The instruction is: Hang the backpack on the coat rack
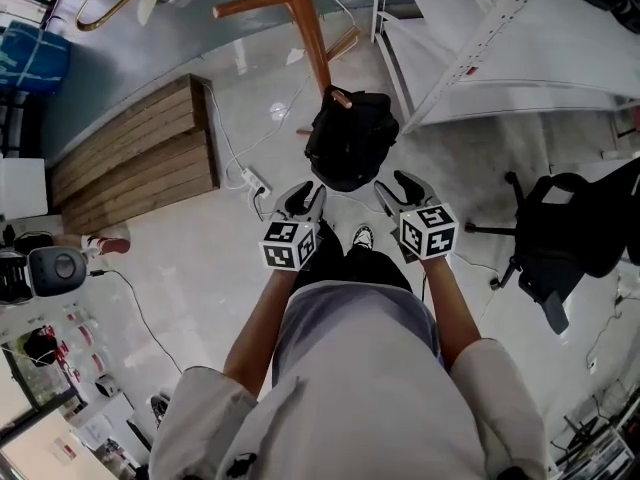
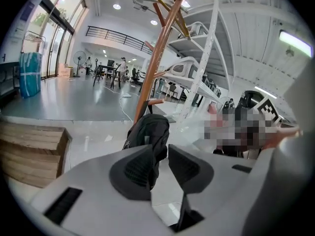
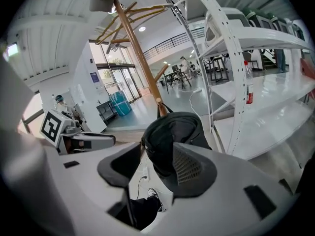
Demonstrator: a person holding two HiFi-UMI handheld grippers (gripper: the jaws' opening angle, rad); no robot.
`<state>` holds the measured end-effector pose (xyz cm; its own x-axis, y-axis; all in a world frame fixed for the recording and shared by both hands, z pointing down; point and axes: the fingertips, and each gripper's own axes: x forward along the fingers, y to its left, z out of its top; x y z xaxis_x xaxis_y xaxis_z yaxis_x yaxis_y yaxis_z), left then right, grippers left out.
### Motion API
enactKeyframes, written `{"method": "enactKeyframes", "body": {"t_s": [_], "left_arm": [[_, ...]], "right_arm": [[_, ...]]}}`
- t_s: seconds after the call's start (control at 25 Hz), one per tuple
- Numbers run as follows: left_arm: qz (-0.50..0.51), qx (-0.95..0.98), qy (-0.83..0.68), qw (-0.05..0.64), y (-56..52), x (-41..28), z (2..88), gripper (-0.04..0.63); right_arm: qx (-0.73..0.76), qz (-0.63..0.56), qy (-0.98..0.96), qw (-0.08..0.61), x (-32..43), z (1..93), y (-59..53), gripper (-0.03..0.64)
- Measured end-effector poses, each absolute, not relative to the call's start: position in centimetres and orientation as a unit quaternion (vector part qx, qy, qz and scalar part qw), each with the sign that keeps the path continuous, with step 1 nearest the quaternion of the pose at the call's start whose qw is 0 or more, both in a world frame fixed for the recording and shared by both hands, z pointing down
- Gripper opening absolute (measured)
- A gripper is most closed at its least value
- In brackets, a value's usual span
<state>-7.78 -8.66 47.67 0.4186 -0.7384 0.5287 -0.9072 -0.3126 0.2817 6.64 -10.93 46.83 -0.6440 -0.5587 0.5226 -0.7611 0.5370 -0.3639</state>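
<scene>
In the head view, a low wooden plank platform [image 1: 130, 158] sits at about nine o'clock, with a white power strip [image 1: 256, 181] on the pale floor just off its near corner. Next comes the left gripper [image 1: 308, 194], held out in front of the person. Its own view shows the jaws released, a narrow gap between the pads with nothing in it but floor. At twelve o'clock the coat rack [image 1: 305, 23] rises as a slanting wooden pole. The black backpack [image 1: 350, 143] hangs from one of its lower pegs [image 1: 341, 97], clear of the floor and just beyond both grippers, touching neither. The right gripper [image 1: 394, 184] is level with the left. Its jaws are also released and wider apart, and only the person's shoe [image 1: 362, 236] shows through the gap. White shelving [image 1: 500, 58] fills the one to two o'clock area, and a black office chair [image 1: 565, 223] stands at three o'clock, well apart from the rack.
</scene>
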Motion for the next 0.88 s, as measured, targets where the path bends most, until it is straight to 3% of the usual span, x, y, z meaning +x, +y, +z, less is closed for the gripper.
{"method": "enactKeyframes", "body": {"t_s": [0.32, 0.88], "left_arm": [[0.105, 0.805, -0.525, 0.256, -8.0, -6.9, 43.5, 0.069], [0.063, 0.806, -0.546, 0.222, -6.6, -8.4, 37.6, 0.037]], "right_arm": [[0.378, 0.255, -0.875, 0.161, 7.4, 42.0, -9.5, 0.127], [0.365, 0.216, -0.893, 0.149, 7.8, 36.4, -8.3, 0.074]]}}
